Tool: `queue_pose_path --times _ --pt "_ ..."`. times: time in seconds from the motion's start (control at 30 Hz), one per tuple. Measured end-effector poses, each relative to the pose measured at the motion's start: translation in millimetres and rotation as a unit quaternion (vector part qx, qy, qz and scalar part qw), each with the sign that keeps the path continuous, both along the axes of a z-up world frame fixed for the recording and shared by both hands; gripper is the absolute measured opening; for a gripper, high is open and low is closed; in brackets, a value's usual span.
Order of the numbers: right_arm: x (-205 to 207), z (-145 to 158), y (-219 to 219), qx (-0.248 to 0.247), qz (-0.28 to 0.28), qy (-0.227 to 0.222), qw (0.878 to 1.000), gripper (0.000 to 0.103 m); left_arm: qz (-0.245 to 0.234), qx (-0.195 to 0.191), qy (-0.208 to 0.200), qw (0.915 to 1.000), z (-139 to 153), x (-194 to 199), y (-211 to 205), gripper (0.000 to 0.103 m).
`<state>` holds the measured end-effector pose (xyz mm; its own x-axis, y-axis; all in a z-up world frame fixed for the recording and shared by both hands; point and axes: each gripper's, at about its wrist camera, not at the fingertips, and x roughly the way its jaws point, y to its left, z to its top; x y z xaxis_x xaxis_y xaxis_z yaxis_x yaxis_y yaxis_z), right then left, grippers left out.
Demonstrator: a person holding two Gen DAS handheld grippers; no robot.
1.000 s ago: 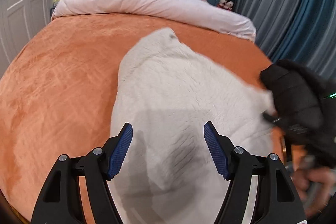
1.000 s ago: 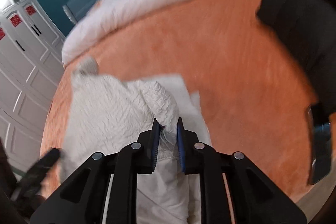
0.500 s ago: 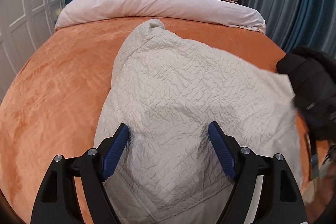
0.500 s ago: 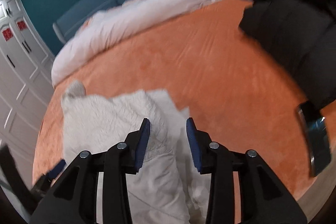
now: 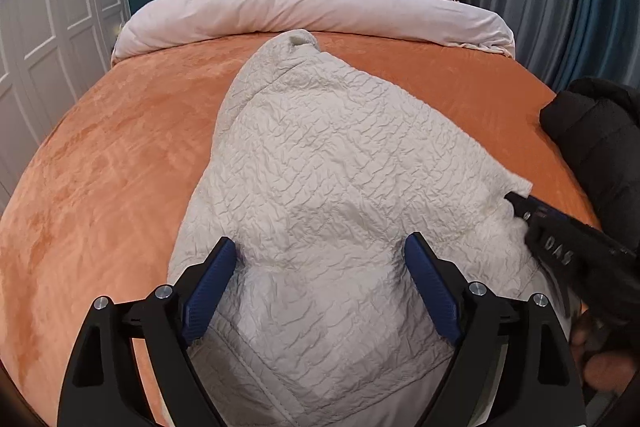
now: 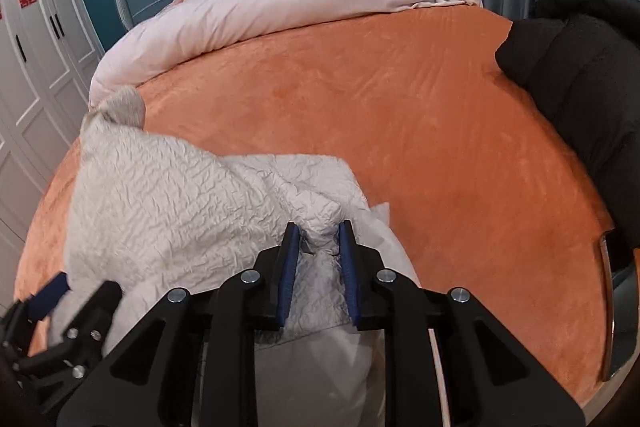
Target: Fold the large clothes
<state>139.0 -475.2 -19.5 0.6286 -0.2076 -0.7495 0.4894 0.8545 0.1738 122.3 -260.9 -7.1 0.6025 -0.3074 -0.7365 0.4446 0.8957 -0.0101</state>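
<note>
One cream quilted jacket (image 5: 320,187) lies on the orange bed cover (image 5: 100,167), centre of the bed, its near hem cut off at 6 o'clock in both wrist views; its far tip points toward 12 o'clock.

One pink duvet (image 5: 312,3) is rolled along the bed's head.

Two claws. Left claw (image 5: 320,281): released, jaws wide and just been opening, the jacket bulging between the blue pads without being pressed.

Right claw (image 6: 320,251): its jaws have just been closing and are clenched on a raised fold of the jacket's edge; in the left view only its tip shows, at 3 o'clock.

One black padded garment (image 6: 580,75) lies at the bed's right edge, partly cut off.

One dark flat object (image 6: 612,307) at 4 o'clock, cropped, kind unclear.
</note>
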Motion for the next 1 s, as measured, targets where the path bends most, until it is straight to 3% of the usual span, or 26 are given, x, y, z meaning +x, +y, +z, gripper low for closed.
queue_pose_path --times 0.4,1.0 --pt "2.7 -34.6 -6.8 0.019 0.006 -0.009 1.0 0.019 0.004 0.022 -0.031 0.9993 -18.6 -2.8 -15.7 0.087" --pt "0.8 -54.4 -4.6 0.027 -0.008 -0.037 0.999 0.019 0.011 0.038 -0.068 0.9969 -36.7 -4.6 -29.9 0.089"
